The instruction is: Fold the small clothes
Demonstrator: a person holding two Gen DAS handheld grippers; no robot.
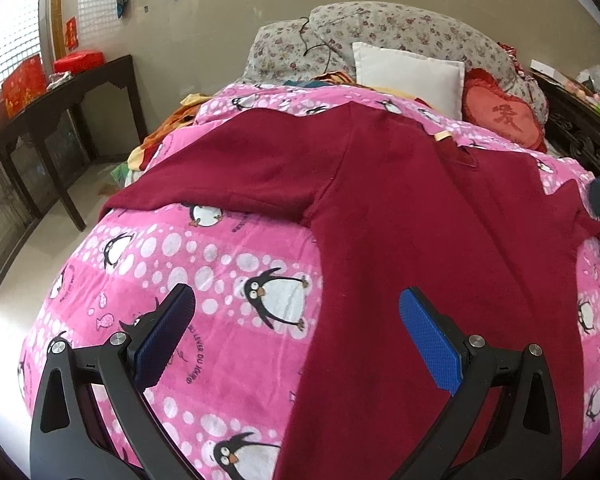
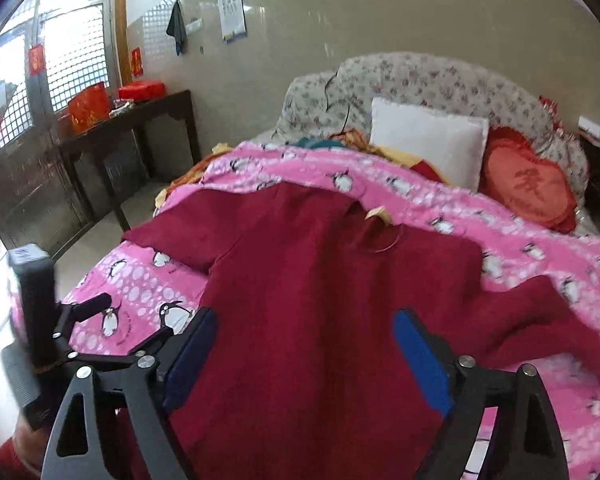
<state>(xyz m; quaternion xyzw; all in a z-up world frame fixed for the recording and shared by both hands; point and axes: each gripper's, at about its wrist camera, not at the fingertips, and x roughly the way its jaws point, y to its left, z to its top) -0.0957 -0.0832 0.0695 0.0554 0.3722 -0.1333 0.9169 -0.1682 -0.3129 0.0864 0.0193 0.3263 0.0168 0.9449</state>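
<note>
A dark red long-sleeved knit top (image 1: 400,208) lay spread flat on the pink penguin-print quilt (image 1: 204,264) that covered the bed, its neckline toward the pillows and its hem toward me, cut off at the bottom edge in both views. The left gripper (image 1: 296,332) hung above the top's left edge with its blue-padded jaws spread wide and nothing between them; one pad was over quilt, the other over red cloth. The right gripper (image 2: 304,356) was likewise spread apart and empty above the middle of the top. The sleeve on the quilt's right side was bunched and blurred in the right wrist view, and in the left wrist view it ran out of frame behind a dark shape I could not identify. Only the right wrist view showed the left gripper's black body (image 2: 36,304) beside the top. Beyond the neckline stood a white square pillow (image 1: 408,76) and a red heart-shaped cushion (image 1: 504,116). Left of the quilt stood a dark wooden side table (image 1: 68,92).
</note>
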